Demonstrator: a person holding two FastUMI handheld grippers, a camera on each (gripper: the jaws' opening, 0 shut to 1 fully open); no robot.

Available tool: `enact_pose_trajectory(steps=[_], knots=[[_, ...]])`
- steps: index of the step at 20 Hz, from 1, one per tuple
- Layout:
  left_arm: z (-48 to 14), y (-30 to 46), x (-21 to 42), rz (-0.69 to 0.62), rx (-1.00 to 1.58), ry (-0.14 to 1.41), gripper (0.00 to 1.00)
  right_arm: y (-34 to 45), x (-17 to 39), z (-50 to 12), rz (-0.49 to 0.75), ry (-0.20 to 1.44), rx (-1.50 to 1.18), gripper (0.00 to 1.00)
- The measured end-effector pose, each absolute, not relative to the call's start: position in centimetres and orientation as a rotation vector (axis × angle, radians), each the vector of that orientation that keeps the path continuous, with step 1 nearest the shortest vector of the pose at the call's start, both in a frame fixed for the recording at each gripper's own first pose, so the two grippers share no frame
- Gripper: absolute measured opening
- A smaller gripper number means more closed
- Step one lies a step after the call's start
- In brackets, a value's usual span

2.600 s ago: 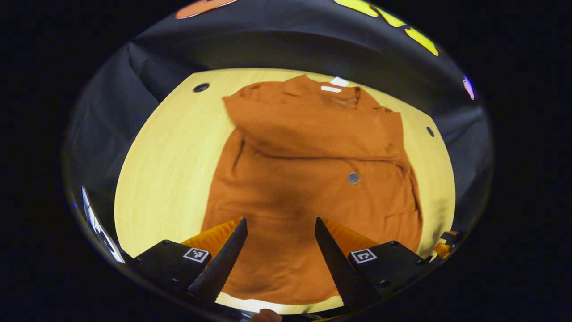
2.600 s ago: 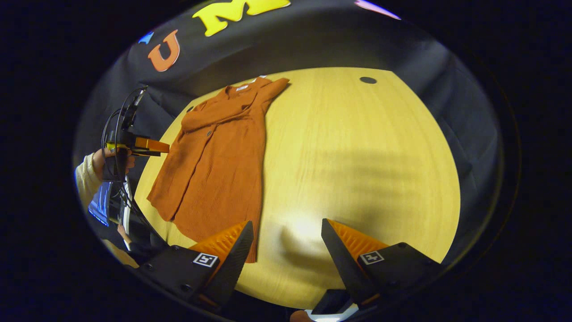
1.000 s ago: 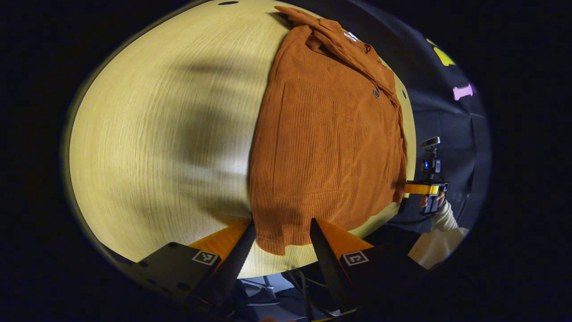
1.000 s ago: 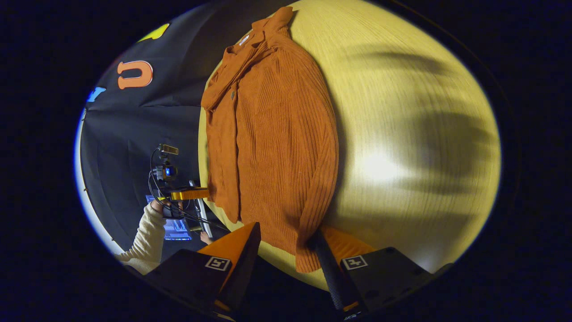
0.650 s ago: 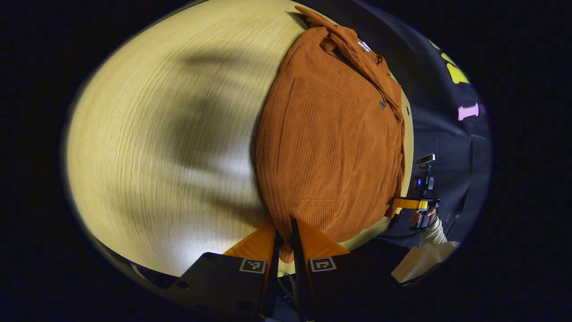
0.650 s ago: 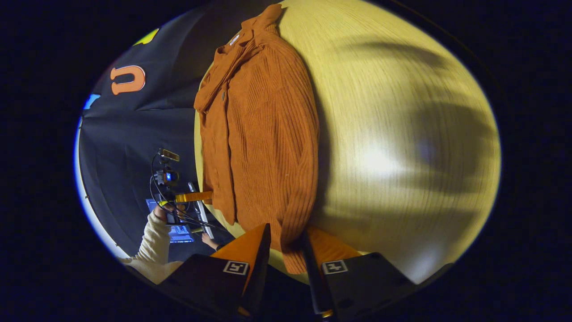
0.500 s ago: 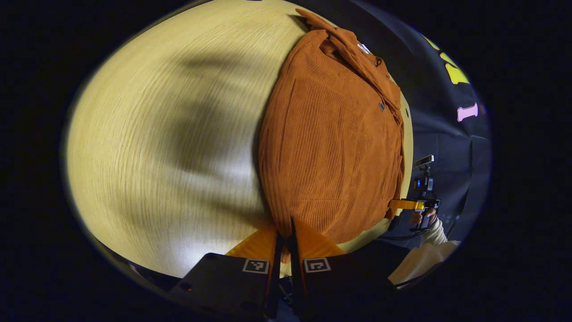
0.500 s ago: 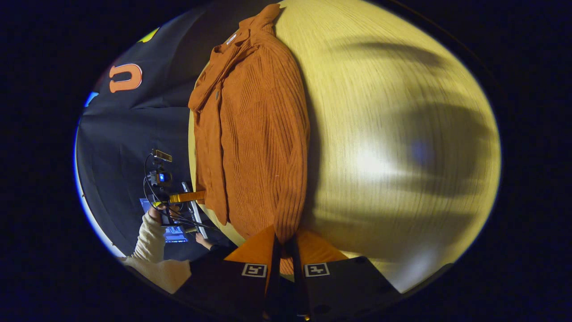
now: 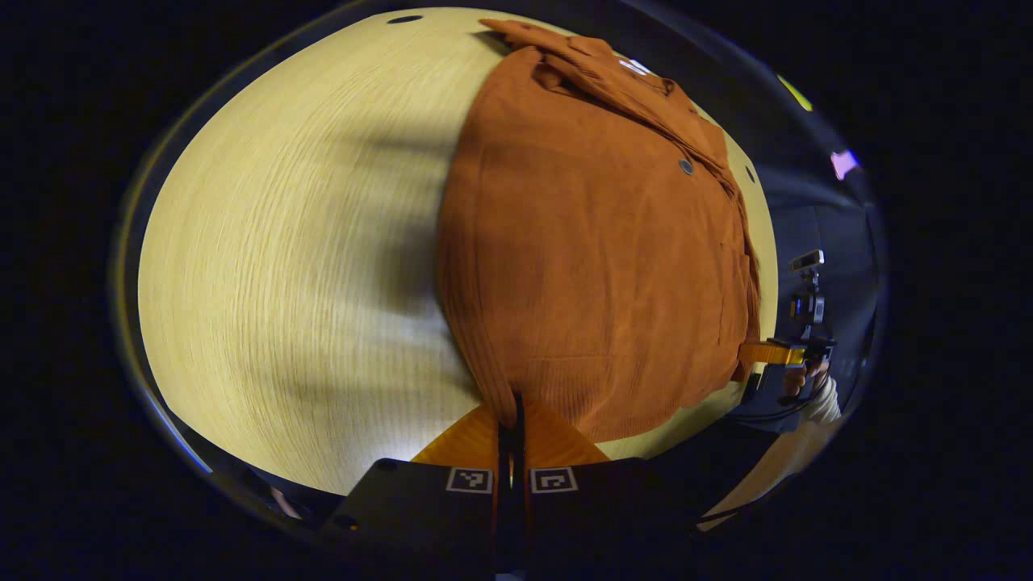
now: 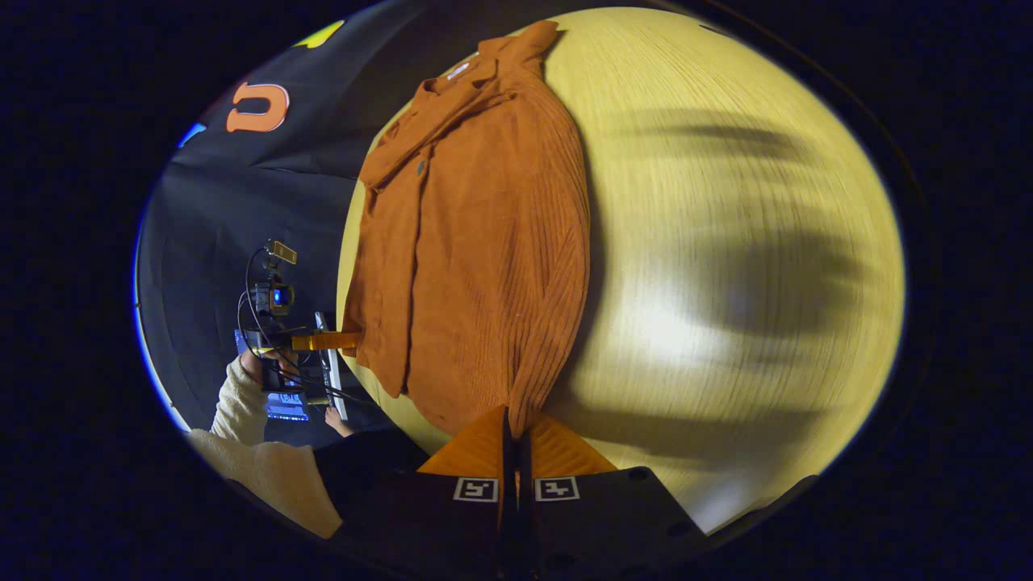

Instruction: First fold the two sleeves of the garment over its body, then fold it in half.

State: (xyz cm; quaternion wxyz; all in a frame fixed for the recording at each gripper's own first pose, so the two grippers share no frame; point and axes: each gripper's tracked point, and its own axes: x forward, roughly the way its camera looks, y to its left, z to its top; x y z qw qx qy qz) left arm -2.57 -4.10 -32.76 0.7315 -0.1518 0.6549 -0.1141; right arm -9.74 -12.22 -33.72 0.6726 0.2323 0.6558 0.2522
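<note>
An orange ribbed garment [image 9: 597, 242] lies flat on the wooden table [image 9: 282, 242], collar at the far end, with a sleeve folded across its chest. In the left gripper view, my left gripper [image 9: 510, 413] is shut on one corner of the near hem. Far off at the right of that view, the right gripper [image 9: 763, 353] pinches the opposite hem corner. The right gripper view shows the garment [image 10: 476, 242] stretching away, with my right gripper [image 10: 514, 426] shut on its hem corner and the left gripper [image 10: 327, 341] at the other corner.
The hem lies along the table's near edge, and bare wood [image 10: 726, 242] spreads beside the garment. A dark hole [image 9: 404, 18] marks the far tabletop. A person's cream sleeve [image 10: 242, 403] and a lit screen [image 10: 286, 406] sit beyond the edge.
Both grippers came down from over the table to the hem corners and went from open to shut on the cloth. The garment's lower edge has since shifted slightly.
</note>
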Motion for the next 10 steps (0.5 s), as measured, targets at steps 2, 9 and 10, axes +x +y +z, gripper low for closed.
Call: enact_pose_trajectory(steps=[2,9,10], knots=[[-30.9,-4.6,-1.4,-0.261,-0.315,1.403,0.07,-12.2,-9.6,-31.9,0.577,1.446,0.531,0.02],[-22.0,-6.6,4.2,-0.332,-0.317,1.160,0.03,-9.7,-4.2,-23.3,0.672,1.271,0.551,0.02],[-20.2,-6.4,5.0,-0.338,-0.301,1.128,0.03,-9.2,-2.9,-22.2,0.686,1.243,0.551,0.02]])
